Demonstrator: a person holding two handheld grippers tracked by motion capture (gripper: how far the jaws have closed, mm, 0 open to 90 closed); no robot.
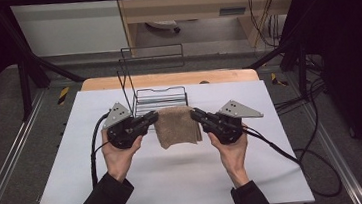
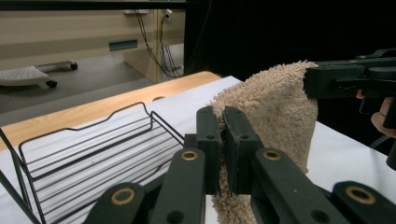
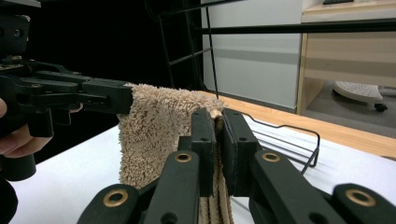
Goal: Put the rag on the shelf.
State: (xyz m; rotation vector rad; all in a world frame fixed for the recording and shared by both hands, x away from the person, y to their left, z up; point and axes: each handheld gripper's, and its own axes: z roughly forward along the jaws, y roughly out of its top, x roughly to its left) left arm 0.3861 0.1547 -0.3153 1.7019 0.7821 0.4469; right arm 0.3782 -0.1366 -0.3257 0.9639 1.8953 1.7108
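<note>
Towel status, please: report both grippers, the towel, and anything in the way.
Left gripper and right gripper shut on towel top corners. Towel hanging. Wire rack right behind.

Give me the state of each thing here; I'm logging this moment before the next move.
Towel: folded, lifted off the table, hanging between both grippers.
Left gripper: shut on the towel's left top corner.
Right gripper: shut on the towel's right top corner.
Rack: upright on the table behind the towel, nothing in it.
Table: white top, bare beneath the towel.
</note>
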